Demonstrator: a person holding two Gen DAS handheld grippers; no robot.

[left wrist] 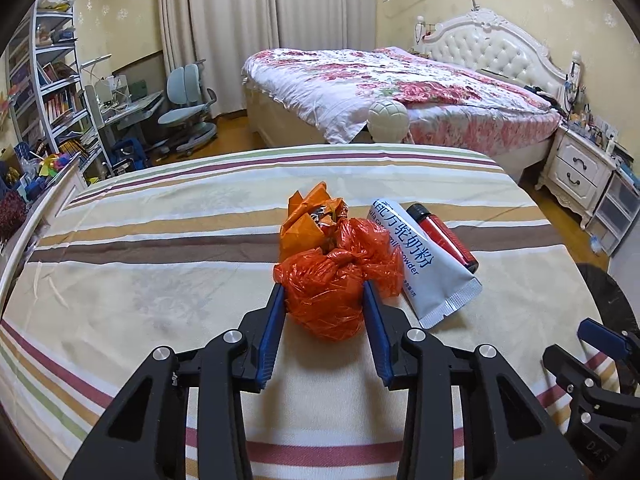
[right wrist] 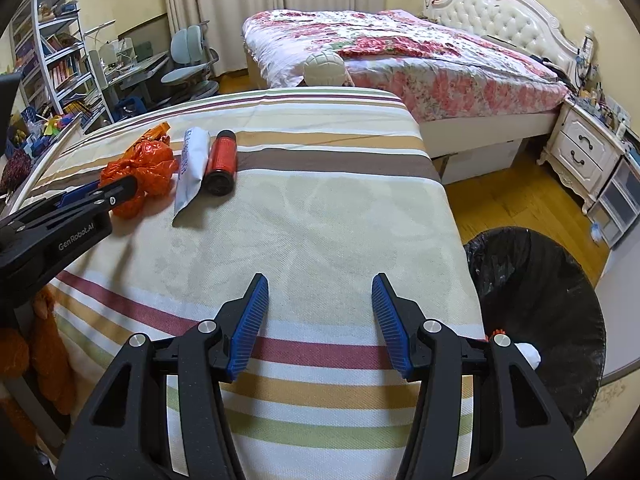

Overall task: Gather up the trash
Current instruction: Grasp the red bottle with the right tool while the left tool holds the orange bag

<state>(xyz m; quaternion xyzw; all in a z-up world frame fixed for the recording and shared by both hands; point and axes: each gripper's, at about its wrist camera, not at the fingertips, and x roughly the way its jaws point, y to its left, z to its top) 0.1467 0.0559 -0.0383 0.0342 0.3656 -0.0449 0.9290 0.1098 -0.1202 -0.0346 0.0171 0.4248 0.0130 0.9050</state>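
A knotted orange plastic bag lies on the striped cloth. My left gripper has its blue pads on both sides of the bag and touching it. An orange crumpled wrapper lies just behind the bag. A white-and-grey milk powder sachet and a red bottle with a black cap lie to the right. In the right wrist view the bag, sachet and bottle lie far left. My right gripper is open and empty over bare cloth.
A black-lined trash bin stands on the floor right of the striped surface, with a white item at its near rim. A floral bed, nightstand, desk chair and bookshelf lie beyond. A white ball-like object sits past the far edge.
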